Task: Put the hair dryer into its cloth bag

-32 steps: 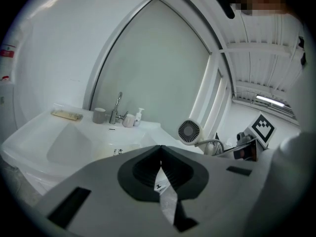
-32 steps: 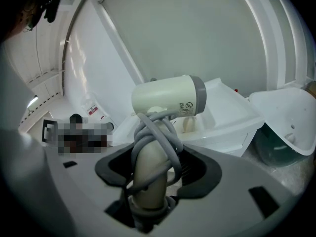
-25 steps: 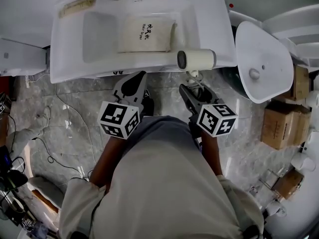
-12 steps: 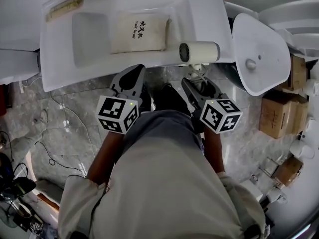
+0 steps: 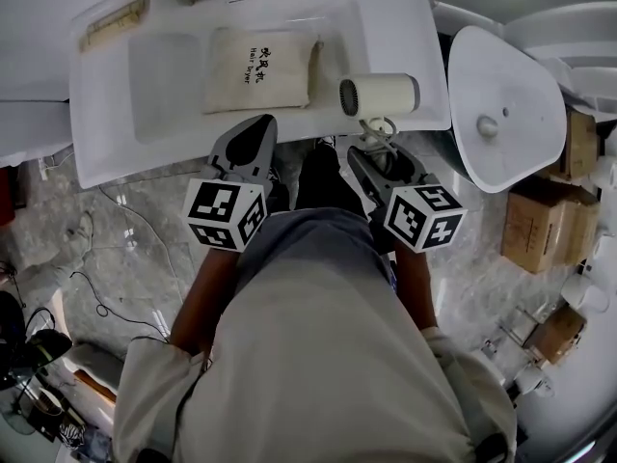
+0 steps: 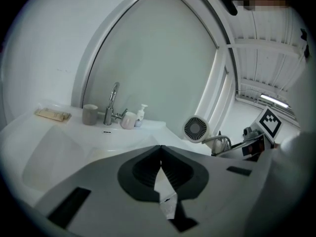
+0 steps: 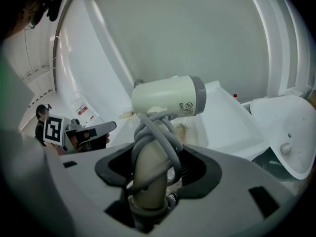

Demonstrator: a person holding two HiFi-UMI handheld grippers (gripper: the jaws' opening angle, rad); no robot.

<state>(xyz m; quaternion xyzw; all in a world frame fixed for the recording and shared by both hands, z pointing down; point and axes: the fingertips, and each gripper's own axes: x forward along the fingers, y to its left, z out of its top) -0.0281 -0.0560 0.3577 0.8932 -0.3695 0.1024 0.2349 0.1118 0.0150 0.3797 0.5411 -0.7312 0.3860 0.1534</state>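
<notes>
Asking for the record: how will this load handle, and is my hold sound? (Operator)

Your right gripper (image 5: 374, 154) has its fingers pinching the hair dryer (image 5: 381, 95) by the handle (image 7: 148, 181), with the cord (image 7: 150, 127) wound round that handle inside the grip. I judge it to be rigid plastic, smooth and top-heavy: the barrel sits beyond the hold and will want to swing. The handle is the right place to take it. The coiled cord should add friction, but it may shift or unwind. The dryer is held over the near right corner of the sink (image 5: 405, 27), upper centre-right of the frame. The cloth bag (image 5: 258, 69) lies flat in the basin, upper centre. I judge it soft and limp, so you will need to lift its mouth by an edge. Your left gripper (image 5: 258, 128) has its fingers pressed together on nothing, just short of the bag.
(Inspector)

Which view tells you what? (Operator)

Only the head view shows the bag and how both grippers stand to it. Only the right gripper view shows the cord wraps and the pinch itself. The left gripper view shows its own closed tips, the tap (image 6: 112, 102) at the sink's back and the dryer's rear grille (image 6: 196, 128) face-on. The bag does not show there. (Inspector)
</notes>
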